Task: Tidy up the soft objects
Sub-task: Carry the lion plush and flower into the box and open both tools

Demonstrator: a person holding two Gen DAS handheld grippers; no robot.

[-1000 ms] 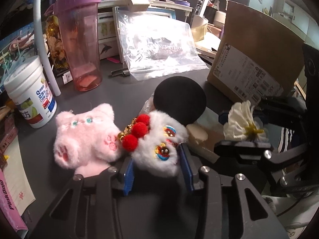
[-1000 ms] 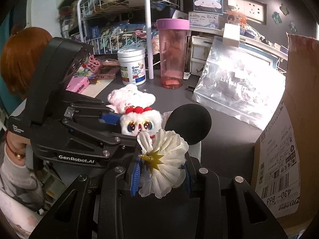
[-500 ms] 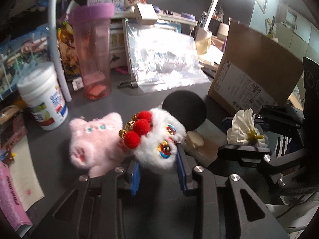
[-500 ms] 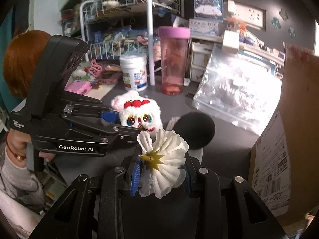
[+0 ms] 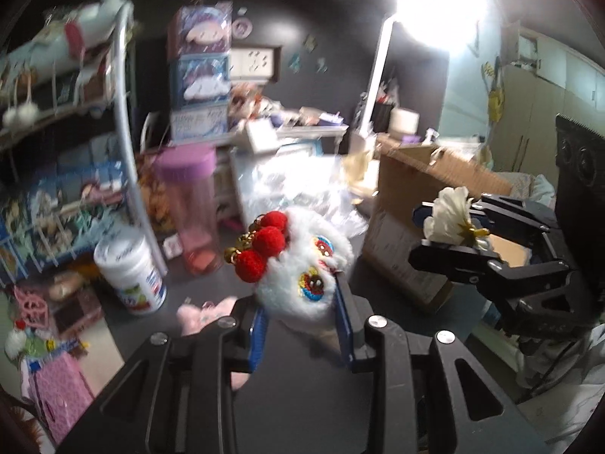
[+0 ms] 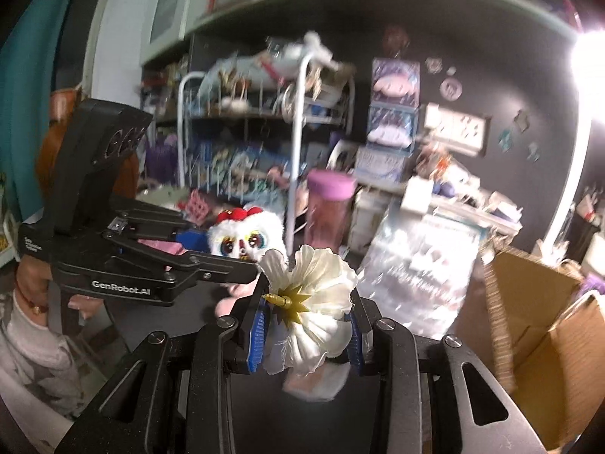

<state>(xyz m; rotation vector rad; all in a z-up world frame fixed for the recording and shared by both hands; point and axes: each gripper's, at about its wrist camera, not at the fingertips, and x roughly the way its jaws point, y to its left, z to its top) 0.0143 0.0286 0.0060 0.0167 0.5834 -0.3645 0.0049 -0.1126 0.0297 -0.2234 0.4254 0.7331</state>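
Note:
My left gripper [image 5: 300,325] is shut on a white fluffy plush with red pompoms [image 5: 298,265] and holds it well above the dark desk; the plush also shows in the right wrist view [image 6: 245,236]. My right gripper [image 6: 306,336] is shut on a white fabric flower with a gold centre [image 6: 310,302], held in the air; the flower shows at the right of the left wrist view [image 5: 450,215]. A pink plush [image 5: 200,312] lies on the desk below the left gripper, partly hidden by it.
An open cardboard box stands to the right [image 5: 416,204] [image 6: 548,325]. A pink tumbler with a purple lid [image 5: 189,208], a white tub [image 5: 130,274], a clear plastic bag [image 6: 416,265] and a wire rack [image 6: 264,132] crowd the back and left of the desk.
Both grippers have risen off the desk with their objects. The white plush has left the pink plush behind. Both views tilt upward and blur.

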